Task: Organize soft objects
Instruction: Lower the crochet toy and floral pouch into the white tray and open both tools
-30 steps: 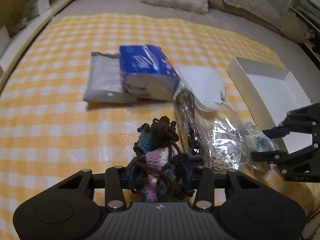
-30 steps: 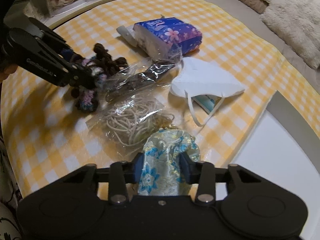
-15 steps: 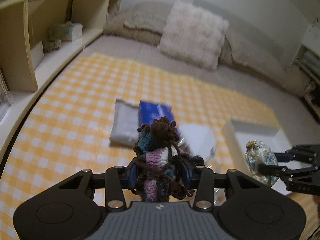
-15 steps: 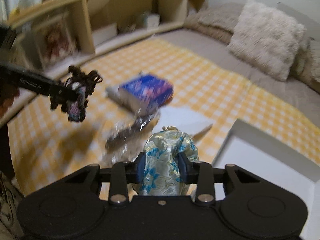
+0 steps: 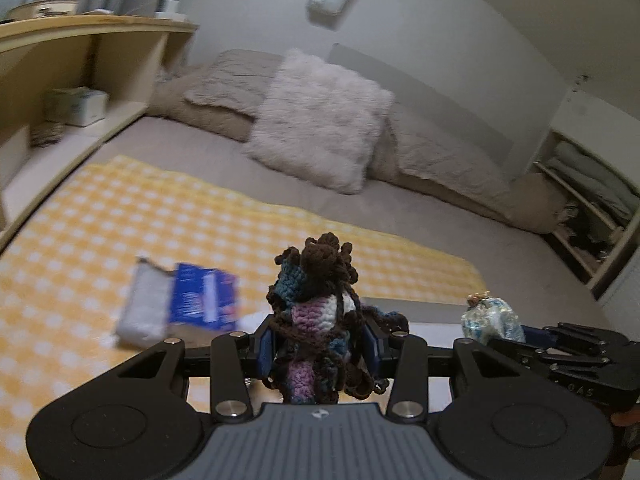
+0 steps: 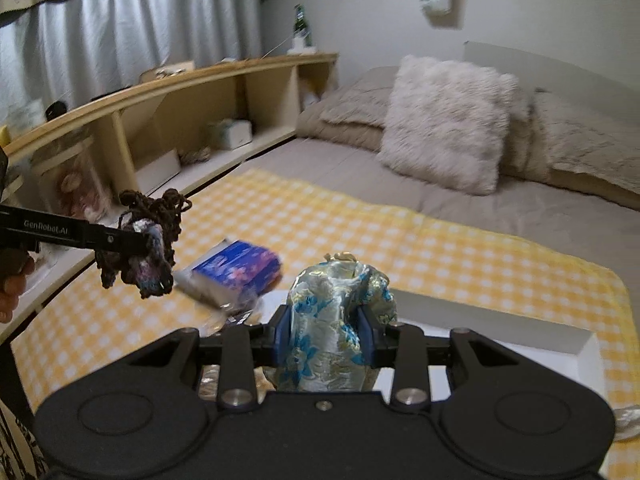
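Note:
My left gripper (image 5: 318, 344) is shut on a brown, pink and blue crochet doll (image 5: 316, 312) and holds it high above the bed; the doll also shows in the right wrist view (image 6: 144, 248). My right gripper (image 6: 325, 332) is shut on a floral brocade pouch (image 6: 336, 320), also lifted, and the pouch shows at the right of the left wrist view (image 5: 490, 320). A blue tissue pack (image 6: 240, 272) lies on the yellow checked cloth (image 6: 440, 248) below. A white box (image 6: 500, 328) sits under my right gripper.
A fluffy pillow (image 5: 320, 132) and beige bedding lie at the head of the bed. A wooden shelf unit (image 6: 180, 128) runs along the left side. A grey packet (image 5: 140, 312) lies beside the tissue pack.
Both grippers have lifted up from the cloth with their objects held. The views have tilted up towards the pillows and wall.

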